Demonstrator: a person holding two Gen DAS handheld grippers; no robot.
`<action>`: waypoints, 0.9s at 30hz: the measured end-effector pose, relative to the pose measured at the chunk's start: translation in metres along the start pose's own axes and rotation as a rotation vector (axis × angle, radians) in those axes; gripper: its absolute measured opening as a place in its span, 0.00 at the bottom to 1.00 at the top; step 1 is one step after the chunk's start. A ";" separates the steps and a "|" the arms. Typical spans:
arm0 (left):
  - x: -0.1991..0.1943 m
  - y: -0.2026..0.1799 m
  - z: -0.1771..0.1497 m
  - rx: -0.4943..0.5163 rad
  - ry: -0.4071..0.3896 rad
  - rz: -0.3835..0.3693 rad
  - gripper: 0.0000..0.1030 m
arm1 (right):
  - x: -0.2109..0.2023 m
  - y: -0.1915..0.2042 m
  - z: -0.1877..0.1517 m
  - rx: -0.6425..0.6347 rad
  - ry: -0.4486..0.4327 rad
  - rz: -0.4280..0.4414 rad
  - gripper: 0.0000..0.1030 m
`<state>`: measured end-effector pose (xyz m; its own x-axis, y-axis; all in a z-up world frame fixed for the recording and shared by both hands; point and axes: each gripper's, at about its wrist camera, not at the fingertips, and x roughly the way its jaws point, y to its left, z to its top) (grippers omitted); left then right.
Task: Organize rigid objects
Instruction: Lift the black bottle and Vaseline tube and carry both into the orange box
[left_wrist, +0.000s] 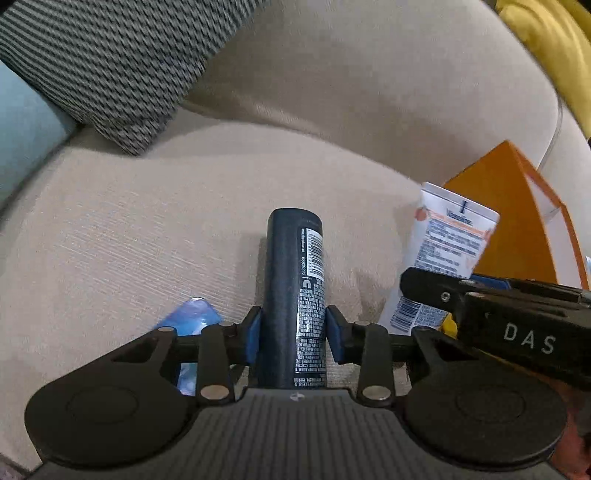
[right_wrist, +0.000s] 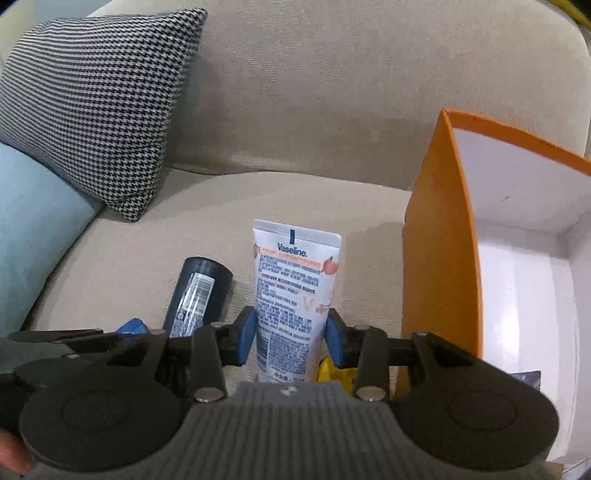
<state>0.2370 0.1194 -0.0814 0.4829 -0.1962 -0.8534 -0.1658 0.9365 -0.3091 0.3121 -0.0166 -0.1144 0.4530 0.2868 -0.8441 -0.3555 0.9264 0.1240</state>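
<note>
The left tool (left_wrist: 293, 332) is clenched on a dark spray can (left_wrist: 295, 280); the right tool (right_wrist: 290, 334) grips a Vaseline tube (right_wrist: 295, 280), an orange box (right_wrist: 443, 229) just to its right, over the sofa (right_wrist: 295, 110).

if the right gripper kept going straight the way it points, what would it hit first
Probably the sofa seat: the right gripper points down at it, with the orange box off to the side. Depth is unclear.

A houndstooth cushion (right_wrist: 96, 107) leans beside a pale blue one (right_wrist: 33, 236) (both on the beige sofa (right_wrist: 295, 122)).
</note>
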 end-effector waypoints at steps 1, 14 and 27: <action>-0.006 0.001 -0.002 0.007 -0.024 0.015 0.39 | -0.006 0.001 -0.001 -0.011 -0.016 -0.003 0.40; -0.087 -0.013 -0.024 0.027 -0.168 -0.103 0.39 | -0.081 0.000 -0.035 -0.045 -0.163 0.014 0.19; -0.132 -0.061 -0.012 0.057 -0.180 -0.227 0.39 | -0.158 -0.034 -0.047 0.007 -0.261 0.066 0.18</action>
<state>0.1729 0.0844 0.0452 0.6479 -0.3528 -0.6751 0.0103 0.8902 -0.4554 0.2140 -0.1049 -0.0101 0.6251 0.3989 -0.6709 -0.3858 0.9051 0.1787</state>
